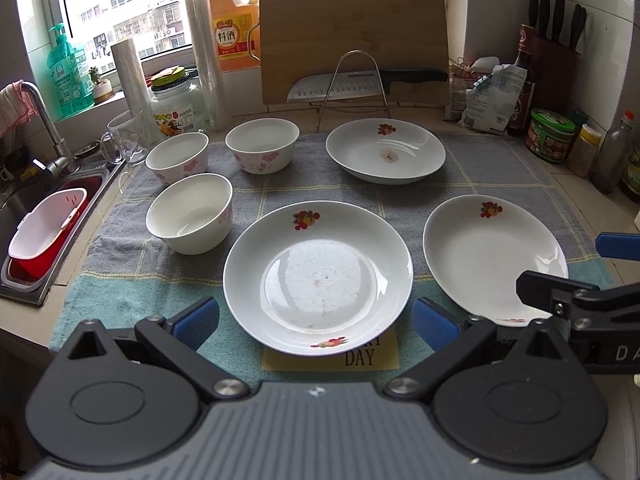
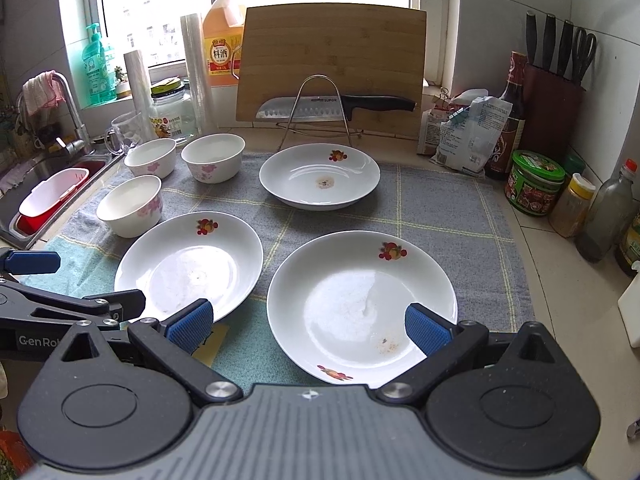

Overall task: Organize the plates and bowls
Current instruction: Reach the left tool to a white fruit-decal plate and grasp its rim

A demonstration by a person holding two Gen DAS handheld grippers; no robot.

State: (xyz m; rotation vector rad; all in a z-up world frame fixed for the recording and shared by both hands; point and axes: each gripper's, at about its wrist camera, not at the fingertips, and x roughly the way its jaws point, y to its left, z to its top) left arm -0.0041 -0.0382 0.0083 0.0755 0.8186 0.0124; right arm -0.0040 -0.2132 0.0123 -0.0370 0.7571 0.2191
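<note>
Three white plates with fruit prints lie on a grey-green checked towel [image 1: 500, 168]: a near middle plate [image 1: 318, 276] [image 2: 190, 258], a right plate [image 1: 494, 254] [image 2: 360, 304] and a far plate [image 1: 385, 150] [image 2: 319, 176]. Three white bowls with pink flowers stand at the left: near [image 1: 189, 212] [image 2: 130, 205], far left [image 1: 177, 157] [image 2: 150, 157], far right [image 1: 262, 145] [image 2: 213, 157]. My left gripper [image 1: 316, 322] is open and empty in front of the middle plate. My right gripper [image 2: 308, 328] is open and empty over the right plate's near edge; it also shows in the left wrist view [image 1: 576, 272].
A wire rack [image 1: 354, 84] with a knife [image 1: 360, 82] and a cutting board [image 1: 354, 40] stands behind the towel. A sink [image 1: 48, 216] with a red-white basin is at the left. Jars, bottles [image 2: 536, 184] and a knife block [image 2: 554, 100] line the right wall. A glass mug [image 1: 124, 140] stands by the bowls.
</note>
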